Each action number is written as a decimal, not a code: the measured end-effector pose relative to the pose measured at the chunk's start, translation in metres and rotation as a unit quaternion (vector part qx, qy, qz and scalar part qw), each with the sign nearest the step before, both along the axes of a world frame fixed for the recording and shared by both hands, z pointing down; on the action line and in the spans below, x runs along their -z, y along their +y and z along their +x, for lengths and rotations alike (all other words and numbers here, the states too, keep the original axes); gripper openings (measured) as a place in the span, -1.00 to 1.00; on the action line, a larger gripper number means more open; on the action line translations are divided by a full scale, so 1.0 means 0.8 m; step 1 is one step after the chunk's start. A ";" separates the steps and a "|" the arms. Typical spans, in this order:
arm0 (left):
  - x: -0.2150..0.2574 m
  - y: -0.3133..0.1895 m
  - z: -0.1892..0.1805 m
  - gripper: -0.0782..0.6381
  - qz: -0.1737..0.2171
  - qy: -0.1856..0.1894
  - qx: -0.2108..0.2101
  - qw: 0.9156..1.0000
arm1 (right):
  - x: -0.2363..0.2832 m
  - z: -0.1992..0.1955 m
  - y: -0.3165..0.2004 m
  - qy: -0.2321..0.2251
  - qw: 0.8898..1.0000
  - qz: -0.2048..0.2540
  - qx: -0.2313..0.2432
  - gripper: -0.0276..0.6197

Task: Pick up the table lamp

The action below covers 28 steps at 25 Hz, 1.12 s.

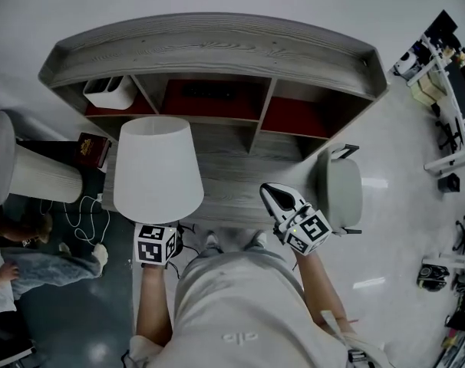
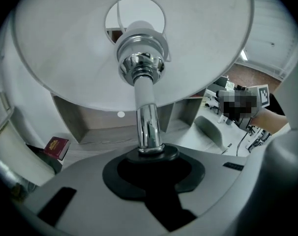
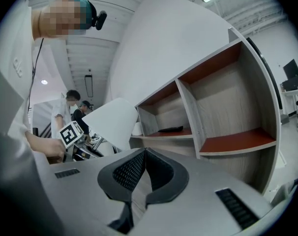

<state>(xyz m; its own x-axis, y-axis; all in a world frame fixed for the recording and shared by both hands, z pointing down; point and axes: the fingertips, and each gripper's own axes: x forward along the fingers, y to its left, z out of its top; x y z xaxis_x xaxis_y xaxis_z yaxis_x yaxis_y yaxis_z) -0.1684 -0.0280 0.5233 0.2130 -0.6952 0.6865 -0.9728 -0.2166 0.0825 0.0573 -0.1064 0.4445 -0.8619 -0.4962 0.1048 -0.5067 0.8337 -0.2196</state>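
The left gripper point(image 2: 150, 162) pinched the table lamp point(image 1: 157, 167) by its chrome stem point(image 2: 148, 124), the dark pads closed round the metal just below the socket. That looked like a sensible hold, since the stem was the only part slim and stiff enough for the jaws, while the white shade point(image 2: 139, 43) was far too wide and would likely dent. The lamp stood tilted over the front left edge of the wooden desk point(image 1: 232, 176), with the shade spreading above the gripper and hanging partly past the desk's edge. The right gripper point(image 3: 145, 154) had its jaws pressed together on nothing and pointed roughly level at the red-floored shelves point(image 3: 237, 141), off to the right near a grey chair point(image 1: 340, 190), probably kept aside so as not to knock the shade. From the head view the shade hid the stem, the left jaws and the lamp's foot. The left gripper view did not show the foot either, so whether the lamp was fully clear of the desk could not be told. A small dark-red book point(image 2: 55, 147) lay beyond it, its cover print too small to read. A pale cylinder point(image 1: 33, 173) at the far left was cut off and hard to identify
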 end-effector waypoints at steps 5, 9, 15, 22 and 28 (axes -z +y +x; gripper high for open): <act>0.021 0.004 -0.019 -0.50 0.024 0.031 0.035 0.999 | 0.004 -0.008 0.001 0.011 1.000 0.004 0.001 -0.82; 0.028 0.010 -0.033 -0.50 0.031 0.046 0.057 0.997 | 0.004 -0.015 0.004 0.013 1.000 0.007 0.006 -0.82; 0.028 0.012 -0.046 -0.50 0.032 0.042 0.066 0.996 | 0.012 -0.022 0.006 0.020 1.000 0.013 0.013 -0.82; 0.029 0.008 -0.045 -0.50 0.039 0.052 0.065 0.996 | 0.019 -0.027 0.006 0.030 0.999 0.025 0.017 -0.82; 0.023 0.007 -0.034 -0.50 0.035 0.052 0.053 0.997 | 0.016 -0.023 0.007 0.046 0.999 0.026 0.009 -0.82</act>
<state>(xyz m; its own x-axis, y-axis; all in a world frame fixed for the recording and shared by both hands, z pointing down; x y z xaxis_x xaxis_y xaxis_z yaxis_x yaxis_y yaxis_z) -0.1952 -0.0224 0.5045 0.2024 -0.7634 0.6134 -0.9776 -0.1210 0.1719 0.0390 -0.1005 0.4316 -0.8581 -0.4883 0.1585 -0.5084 0.8514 -0.1294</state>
